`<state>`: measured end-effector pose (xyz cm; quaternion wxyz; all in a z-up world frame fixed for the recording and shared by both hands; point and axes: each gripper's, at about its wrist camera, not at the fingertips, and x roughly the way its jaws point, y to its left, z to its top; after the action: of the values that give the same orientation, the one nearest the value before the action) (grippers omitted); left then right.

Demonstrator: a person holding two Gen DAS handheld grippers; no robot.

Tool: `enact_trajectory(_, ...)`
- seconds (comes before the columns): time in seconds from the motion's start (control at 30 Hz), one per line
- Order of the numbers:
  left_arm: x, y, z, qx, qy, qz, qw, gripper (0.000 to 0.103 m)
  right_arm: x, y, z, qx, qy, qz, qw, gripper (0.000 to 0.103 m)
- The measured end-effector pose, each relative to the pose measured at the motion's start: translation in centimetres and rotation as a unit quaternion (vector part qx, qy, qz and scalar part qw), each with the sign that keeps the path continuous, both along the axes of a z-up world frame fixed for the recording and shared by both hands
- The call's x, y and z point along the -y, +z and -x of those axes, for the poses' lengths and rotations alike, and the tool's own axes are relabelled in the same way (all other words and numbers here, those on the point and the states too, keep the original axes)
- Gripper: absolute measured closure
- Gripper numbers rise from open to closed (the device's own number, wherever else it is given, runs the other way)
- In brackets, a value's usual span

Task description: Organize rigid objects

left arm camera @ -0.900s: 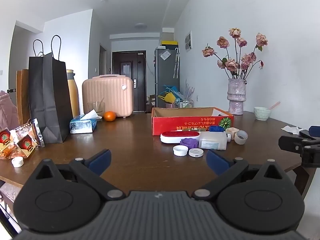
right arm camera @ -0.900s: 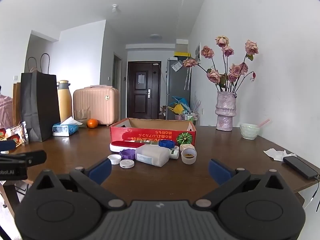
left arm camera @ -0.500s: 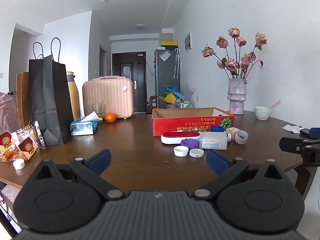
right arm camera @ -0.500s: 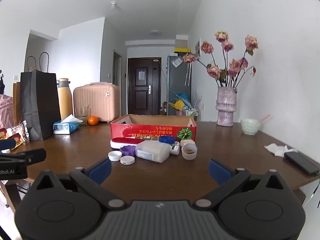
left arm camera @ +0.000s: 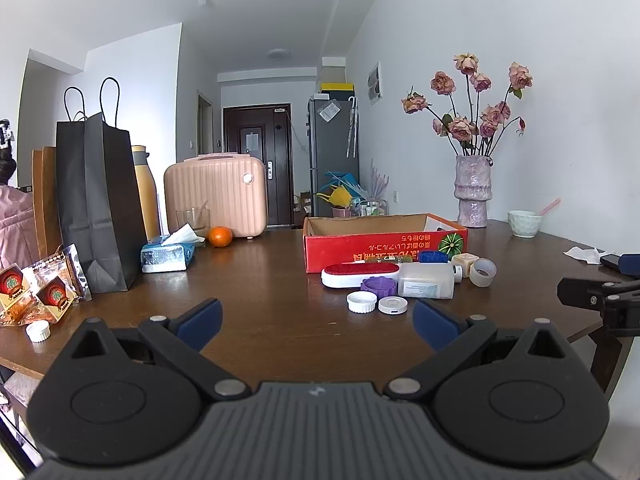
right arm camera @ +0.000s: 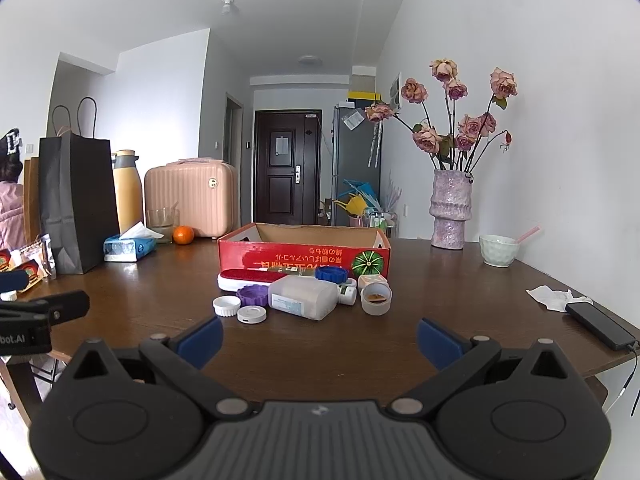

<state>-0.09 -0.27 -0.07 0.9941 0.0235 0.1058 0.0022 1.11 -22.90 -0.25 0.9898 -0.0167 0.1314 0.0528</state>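
A red cardboard box [left arm camera: 384, 246] [right arm camera: 304, 254] stands open-topped on the brown table [right arm camera: 320, 344]. In front of it lie a red-topped white brush [left arm camera: 360, 273] [right arm camera: 248, 278], a white plastic bottle [left arm camera: 426, 280] [right arm camera: 302, 300], a purple cap [left arm camera: 378, 286] [right arm camera: 252, 295], two white caps [left arm camera: 362, 302] [right arm camera: 226, 306], a blue lid [right arm camera: 331, 273] and a tape roll [left arm camera: 483, 272] [right arm camera: 376, 298]. My left gripper [left arm camera: 316, 318] and right gripper [right arm camera: 320, 332] both hover open near the table's front edge, well short of the pile, with nothing between their fingers.
At the left stand a black paper bag [left arm camera: 96, 204], a tissue pack [left arm camera: 168, 254], an orange [left arm camera: 220, 236], a pink case [left arm camera: 218, 196] and snack packets [left arm camera: 36, 290]. A flower vase [right arm camera: 450, 210], a bowl [right arm camera: 498, 250], a crumpled tissue [right arm camera: 552, 296] and a phone [right arm camera: 600, 324] are at the right.
The right wrist view has drawn slightly closer to the pile of objects. The left view is nearly unchanged. Both grippers stay open.
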Motion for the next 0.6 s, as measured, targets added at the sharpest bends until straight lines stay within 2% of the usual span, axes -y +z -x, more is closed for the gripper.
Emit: enact_trajectory(0.6, 0.28, -0.08, -0.21, -0.003, -0.002, -0.006, 1.0000, 0.000, -0.08, -0.19, -0.01, -0.001, -0.002, 0.012, 1.000, 0.000)
